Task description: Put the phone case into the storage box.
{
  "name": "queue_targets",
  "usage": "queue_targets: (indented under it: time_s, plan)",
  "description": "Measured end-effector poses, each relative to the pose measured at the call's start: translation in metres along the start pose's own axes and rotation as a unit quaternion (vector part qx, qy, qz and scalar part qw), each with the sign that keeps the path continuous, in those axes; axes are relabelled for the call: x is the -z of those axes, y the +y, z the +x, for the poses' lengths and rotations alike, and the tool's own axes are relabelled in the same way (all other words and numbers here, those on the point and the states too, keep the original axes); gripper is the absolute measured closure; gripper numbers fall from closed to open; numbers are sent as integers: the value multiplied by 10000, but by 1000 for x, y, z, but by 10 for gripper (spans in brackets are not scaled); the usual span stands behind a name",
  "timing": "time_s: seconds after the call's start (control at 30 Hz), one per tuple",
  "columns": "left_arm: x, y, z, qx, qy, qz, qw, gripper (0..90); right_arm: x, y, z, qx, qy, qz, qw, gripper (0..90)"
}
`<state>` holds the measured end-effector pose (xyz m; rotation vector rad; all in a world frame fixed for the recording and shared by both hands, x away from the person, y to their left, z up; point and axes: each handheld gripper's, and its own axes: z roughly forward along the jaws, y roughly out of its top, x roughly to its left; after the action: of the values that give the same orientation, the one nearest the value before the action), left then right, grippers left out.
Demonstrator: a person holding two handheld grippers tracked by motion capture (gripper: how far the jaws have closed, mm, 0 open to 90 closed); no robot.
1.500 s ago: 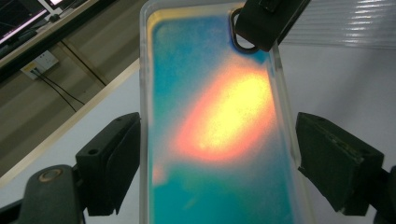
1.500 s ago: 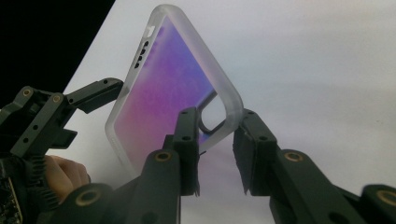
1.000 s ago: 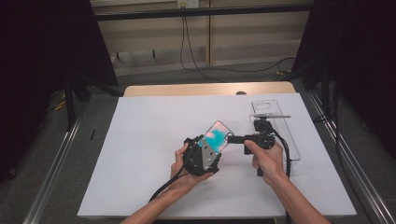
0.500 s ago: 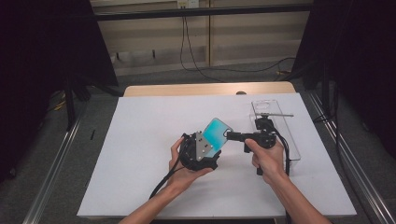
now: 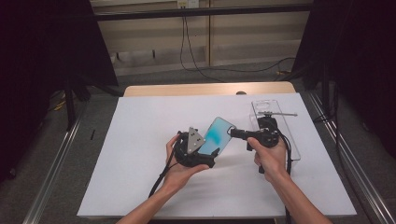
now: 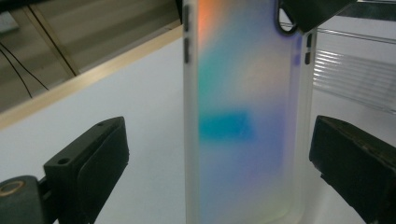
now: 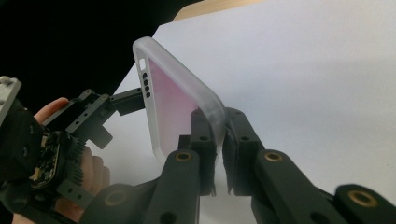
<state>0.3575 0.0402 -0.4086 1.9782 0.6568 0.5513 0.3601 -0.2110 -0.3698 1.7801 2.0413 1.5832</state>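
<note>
A person holds a gripper in each hand over a white worktop [image 5: 140, 140]. Between them, lifted off the surface, is a phone case [image 5: 215, 135] with a frosted rim and an iridescent teal-to-pink back.

The right gripper [image 7: 218, 135] is clamped on one corner of the phone case, its jaws pressed together on the rim. The left gripper [image 6: 219, 158] has its jaws wide apart, one on each side of the case with clear gaps to both long edges.

This looks like a handover or a two-handed steadying of the case. To do it well, the left gripper should sit centred so both jaws meet the long edges together, below the side button cut-outs, and close gently, since the thin rim looks likely to flex. The right hold should stay firm until the left one bites.

Just beyond the right gripper, a clear plastic tray [image 5: 289, 144] lies along the right part of the worktop, touching or very near the hand. The worktop is open on the left side and toward the far wooden edge [image 5: 210, 88], so movement is freest there.
</note>
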Motion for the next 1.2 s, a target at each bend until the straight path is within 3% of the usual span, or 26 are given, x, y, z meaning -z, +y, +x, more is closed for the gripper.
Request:
queue_targets:
  time_s: [0.1,0.2,0.27,0.37,0.7,0.83,0.9,1.13,1.2]
  plan:
    - [2,0,1,-112,172,34,9998,37,2,1,0,44,3,-30,10000,836]
    - [5,0,3,-42,140,36,9999,32,4,2,1,74,-17,-74,9999,836]
    - [6,0,2,-151,208,41,9997,31,5,3,1,56,-59,-84,9999,836]
    - [9,0,5,-23,77,53,10000,30,7,3,-1,73,-89,-103,9999,836]
    - [18,-8,12,53,124,27,9999,27,11,5,-5,220,-225,-151,9994,838]
    - [22,-9,12,60,394,33,9992,29,13,6,-8,222,-286,-181,9992,837]
    - [25,-11,14,79,408,-39,9991,29,15,7,-9,228,-302,-196,9991,838]
    - [38,-27,29,345,586,-275,9973,37,20,10,-13,203,-338,-291,9988,839]
    - [43,-32,35,454,550,-352,9968,37,22,10,-13,195,-360,-298,9987,839]
